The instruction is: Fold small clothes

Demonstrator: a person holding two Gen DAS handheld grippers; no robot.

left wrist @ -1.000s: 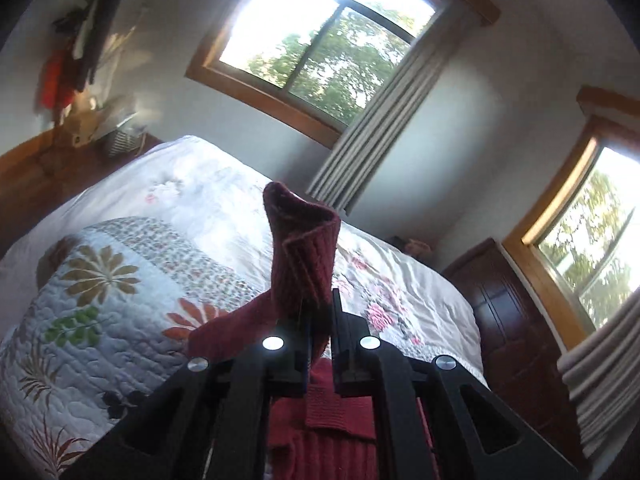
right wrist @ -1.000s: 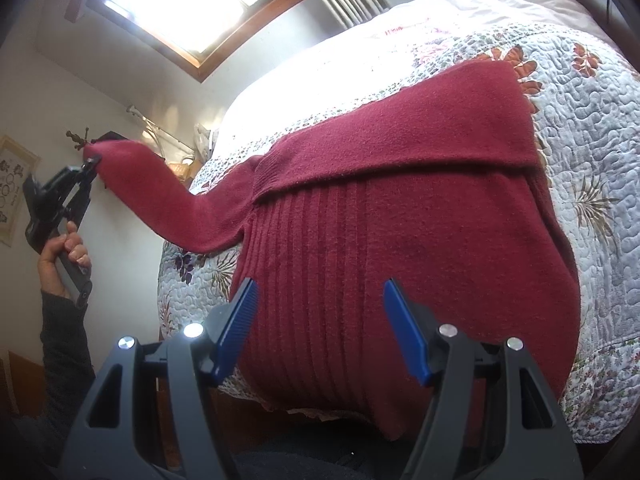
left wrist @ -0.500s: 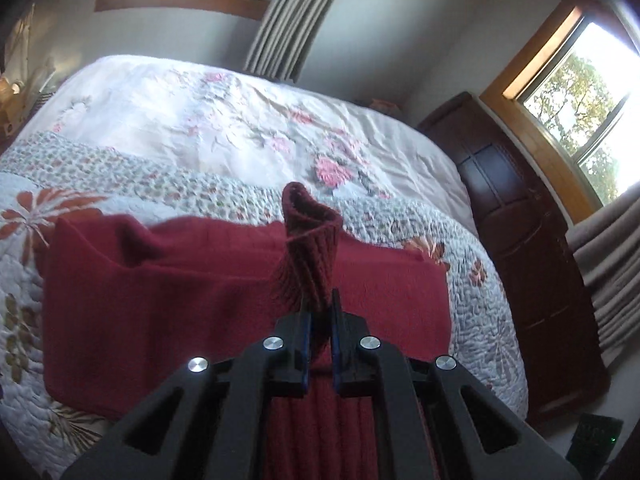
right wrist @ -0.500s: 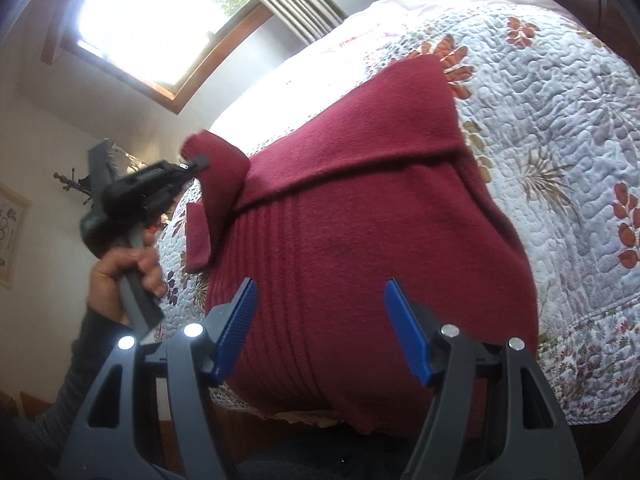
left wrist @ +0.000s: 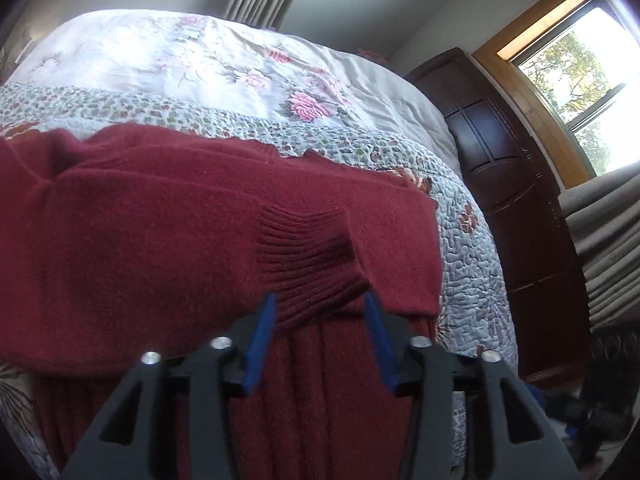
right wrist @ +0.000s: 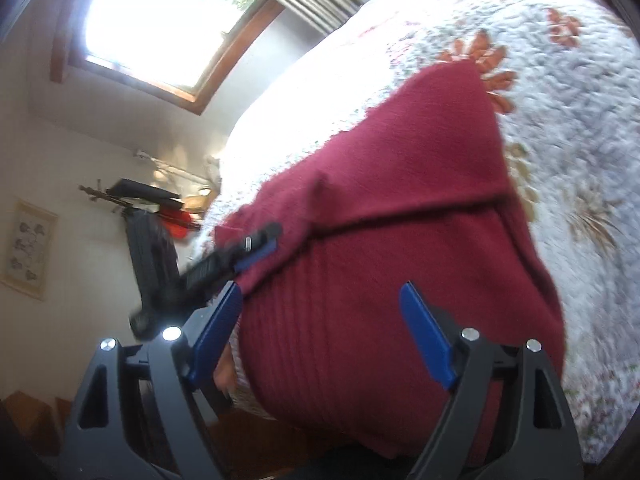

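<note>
I had the red sweater [left wrist: 168,240] lying flat on the quilted bedspread [left wrist: 472,264], one sleeve folded across its chest. My left gripper [left wrist: 320,312] hung just over that sleeve's ribbed cuff [left wrist: 308,264], jaws spread wide, holding nothing; the cuff lay loose between the blue pads [left wrist: 260,340]. My right gripper [right wrist: 320,304] hovered above the sweater's lower body, jaws equally wide apart and empty. A wooden window [right wrist: 160,24] glared bright beyond the bed.

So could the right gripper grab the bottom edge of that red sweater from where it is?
Probably yes. The right gripper is open over the red sweater, and nothing covers its lower body; the hem itself sits out of view.
</note>
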